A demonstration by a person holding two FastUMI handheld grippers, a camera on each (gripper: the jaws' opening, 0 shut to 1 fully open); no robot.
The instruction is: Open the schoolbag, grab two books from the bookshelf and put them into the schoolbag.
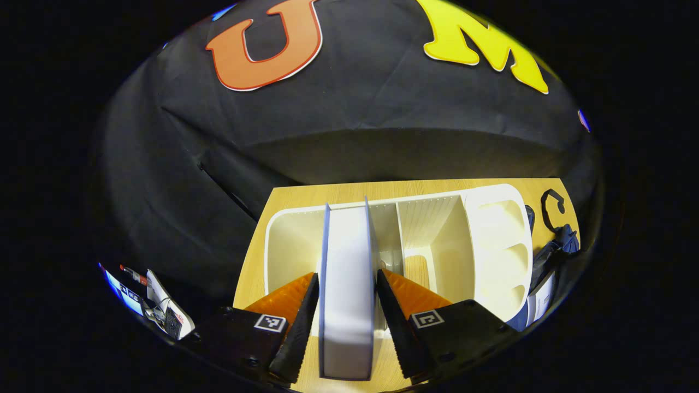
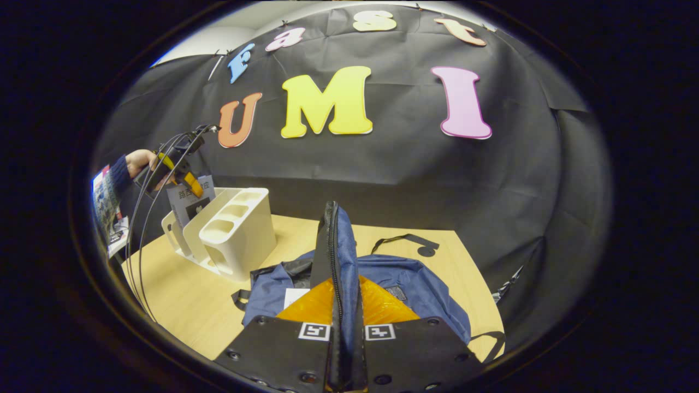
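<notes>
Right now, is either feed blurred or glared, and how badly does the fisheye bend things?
Left gripper view: sharp, no glare; the pale blue-edged book between the left tongs looks stretched, and the white plastic bookshelf bows. Right gripper view: sharp; the light wooden table curves at the rim, and the navy fabric schoolbag is evenly lit.

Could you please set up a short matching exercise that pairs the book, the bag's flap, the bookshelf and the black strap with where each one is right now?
Things:
1. book
2. bag flap
3. bookshelf
4. black strap

Places:
A. lying loose on the table behind the bag
B. pinched in the right gripper
C. standing on the table, left of the bag
D. held between the left gripper's jaws, above the shelf slot

Pairs: 1-D, 2-B, 3-C, 4-A
</notes>
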